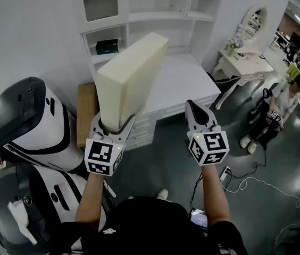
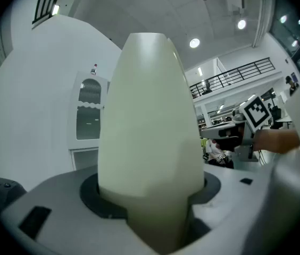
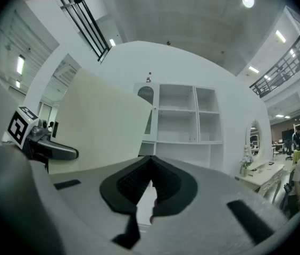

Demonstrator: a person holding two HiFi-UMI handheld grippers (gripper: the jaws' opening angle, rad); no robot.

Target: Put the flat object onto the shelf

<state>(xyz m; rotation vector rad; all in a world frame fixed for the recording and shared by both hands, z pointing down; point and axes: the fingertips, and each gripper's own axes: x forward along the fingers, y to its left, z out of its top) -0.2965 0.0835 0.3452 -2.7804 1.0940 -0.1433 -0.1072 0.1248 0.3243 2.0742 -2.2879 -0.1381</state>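
Observation:
A thick cream foam slab (image 1: 131, 73) stands on end, tilted toward the white shelf unit (image 1: 155, 15). My left gripper (image 1: 113, 125) is shut on its lower end. In the left gripper view the slab (image 2: 150, 132) fills the middle, pinched between the jaws. My right gripper (image 1: 195, 110) hangs to the right of the slab, apart from it, shut with nothing in it. In the right gripper view its jaws (image 3: 149, 163) meet at the tips. The slab (image 3: 99, 126) is at the left there and the shelf unit (image 3: 184, 121) is straight ahead.
A white counter (image 1: 179, 81) juts out under the shelves, and a dark box (image 1: 106, 47) sits in a left compartment. Two white-and-black machines (image 1: 27, 121) and a cardboard box (image 1: 86, 110) stand at the left. At the right are a dressing table (image 1: 246, 57), a person (image 1: 280, 105) and floor cables (image 1: 246, 182).

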